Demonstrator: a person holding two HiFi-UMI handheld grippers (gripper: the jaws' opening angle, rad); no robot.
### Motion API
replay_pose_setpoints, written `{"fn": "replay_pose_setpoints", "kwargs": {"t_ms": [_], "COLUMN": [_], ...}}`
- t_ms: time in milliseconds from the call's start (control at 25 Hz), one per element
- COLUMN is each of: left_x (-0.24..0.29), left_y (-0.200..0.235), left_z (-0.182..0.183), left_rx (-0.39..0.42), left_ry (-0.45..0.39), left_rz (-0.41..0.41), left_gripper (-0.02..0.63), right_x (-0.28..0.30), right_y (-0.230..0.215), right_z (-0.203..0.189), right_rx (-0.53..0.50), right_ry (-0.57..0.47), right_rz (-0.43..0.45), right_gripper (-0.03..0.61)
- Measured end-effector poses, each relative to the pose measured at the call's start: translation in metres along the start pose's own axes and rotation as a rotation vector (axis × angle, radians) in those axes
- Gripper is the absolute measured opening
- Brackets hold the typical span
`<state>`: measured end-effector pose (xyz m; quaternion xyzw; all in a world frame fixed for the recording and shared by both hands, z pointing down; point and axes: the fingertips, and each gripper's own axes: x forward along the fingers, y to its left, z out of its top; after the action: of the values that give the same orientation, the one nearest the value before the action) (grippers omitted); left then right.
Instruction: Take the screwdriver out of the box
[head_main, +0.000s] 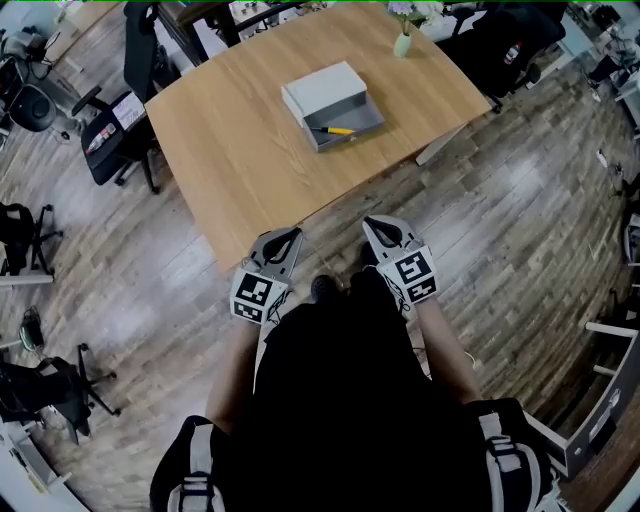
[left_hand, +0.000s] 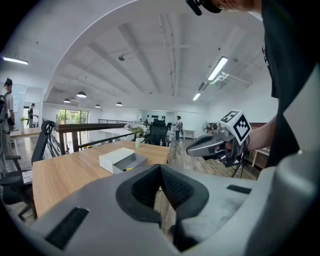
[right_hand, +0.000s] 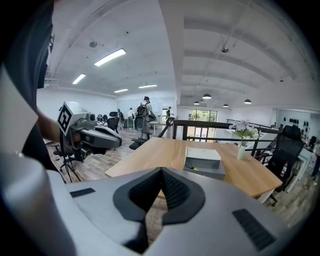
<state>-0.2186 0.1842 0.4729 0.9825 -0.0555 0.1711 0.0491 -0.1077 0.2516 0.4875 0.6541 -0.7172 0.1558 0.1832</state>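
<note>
On the desk (head_main: 230, 150), the screwdriver (head_main: 335, 130) lies inside the open box (head_main: 335, 108). Left claw (head_main: 288, 236) and right claw (head_main: 375, 226) hover off the desk's near edge, both clenched and empty.

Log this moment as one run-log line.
phase: pre-reach | left gripper: shut, empty | right gripper: shut, empty | both: over floor, short of table | screwdriver: lying in open box

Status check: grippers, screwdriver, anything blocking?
Left gripper and right gripper shut, empty, short of table. Screwdriver lies in open box. Path clear.
</note>
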Motion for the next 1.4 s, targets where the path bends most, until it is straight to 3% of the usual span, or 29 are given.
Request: {"fn": "replay_pose_setpoints", "kwargs": {"t_ms": [520,1400], "left_x": [0.006,0.034], "left_y": [0.008,0.01], "left_z": [0.0,0.011], "left_rx": [-0.001,-0.023], "left_ry": [0.009,0.025], "left_rz": [0.015,0.066], "left_gripper": [0.021,0.021], "right_x": [0.015,0.027], "right_y": [-0.006,-0.04], "right_z": [0.0,0.0], "right_rx": [-0.049,-0.035], "right_ry": [0.023,0.028], "right_rz": [0.017,0.058], "right_gripper": [0.025,0.025]}}
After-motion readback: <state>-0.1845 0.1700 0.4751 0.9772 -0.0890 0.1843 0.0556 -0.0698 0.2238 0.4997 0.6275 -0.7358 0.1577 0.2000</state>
